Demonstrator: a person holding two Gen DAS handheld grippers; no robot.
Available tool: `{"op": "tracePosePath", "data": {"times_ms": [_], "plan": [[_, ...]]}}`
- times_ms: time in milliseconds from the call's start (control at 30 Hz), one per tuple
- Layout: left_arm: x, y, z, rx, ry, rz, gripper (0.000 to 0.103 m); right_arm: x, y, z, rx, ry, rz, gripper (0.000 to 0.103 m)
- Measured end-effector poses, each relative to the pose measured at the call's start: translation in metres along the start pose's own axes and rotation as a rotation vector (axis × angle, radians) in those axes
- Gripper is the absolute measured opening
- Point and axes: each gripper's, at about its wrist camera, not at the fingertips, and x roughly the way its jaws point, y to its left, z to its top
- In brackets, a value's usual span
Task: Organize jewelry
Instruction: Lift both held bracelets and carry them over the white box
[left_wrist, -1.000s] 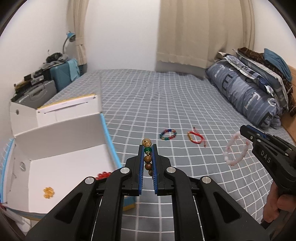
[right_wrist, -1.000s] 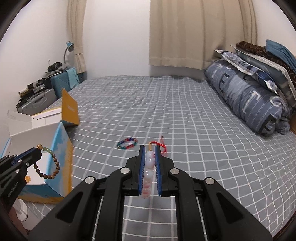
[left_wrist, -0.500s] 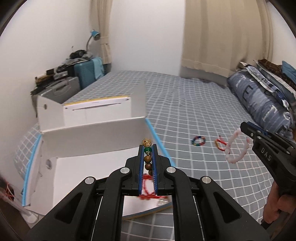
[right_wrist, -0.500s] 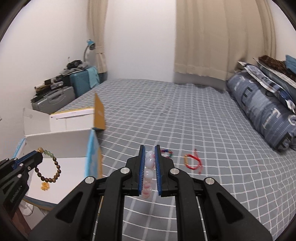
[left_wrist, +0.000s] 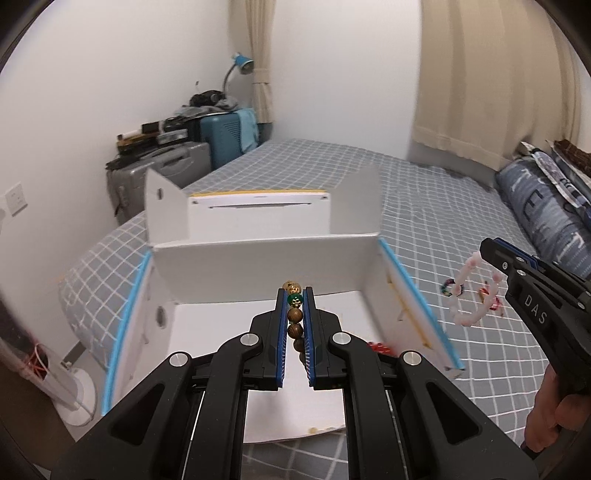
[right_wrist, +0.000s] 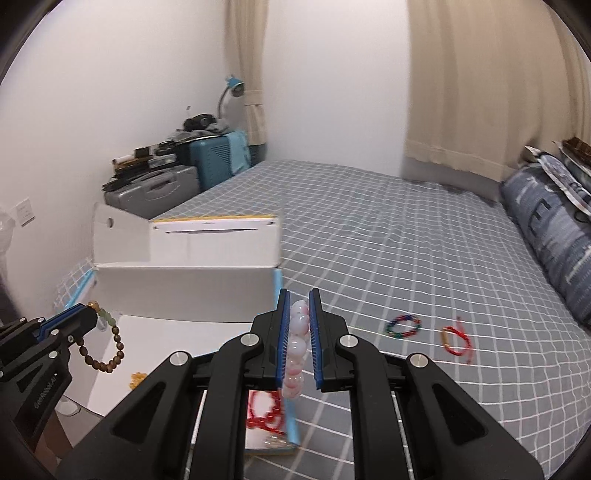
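My left gripper (left_wrist: 295, 295) is shut on a brown wooden bead bracelet (left_wrist: 294, 317) with green and gold beads, held over the open white box (left_wrist: 258, 266); the same bracelet (right_wrist: 107, 350) dangles at the left of the right wrist view. My right gripper (right_wrist: 298, 299) is shut on a pale pink bead bracelet (right_wrist: 297, 347), above the box's blue-edged right wall (right_wrist: 279, 291); from the left wrist view that bracelet (left_wrist: 472, 295) hangs right of the box. A red bracelet (right_wrist: 264, 410) and a small orange piece (right_wrist: 136, 378) lie inside the box.
A multicoloured bead bracelet (right_wrist: 402, 326) and a red cord bracelet (right_wrist: 456, 339) lie on the grey checked bedspread (right_wrist: 388, 236). Pillows (right_wrist: 550, 229) line the right side. Suitcases (right_wrist: 159, 192) and a blue lamp (right_wrist: 234, 86) stand against the far-left wall.
Both grippers have carried their bracelets leftward, from over the bedspread to the box. The left one now hangs over the box's inside, the right one over its right wall.
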Motion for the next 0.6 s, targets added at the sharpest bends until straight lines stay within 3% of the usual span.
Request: {"op": "tracePosePath", "data": {"times_ms": [300,600], "plan": [[0.031,0.042,-0.011,-0.035,0.064,0.054,0.008,0.041,0.053,-0.009,-0.049,0.069,0.088,0.01],[0.077,0.072,-0.029,-0.069,0.195,0.079,0.008,0.106,0.085,-0.038,-0.097,0.274,0.099,0.01]]}}
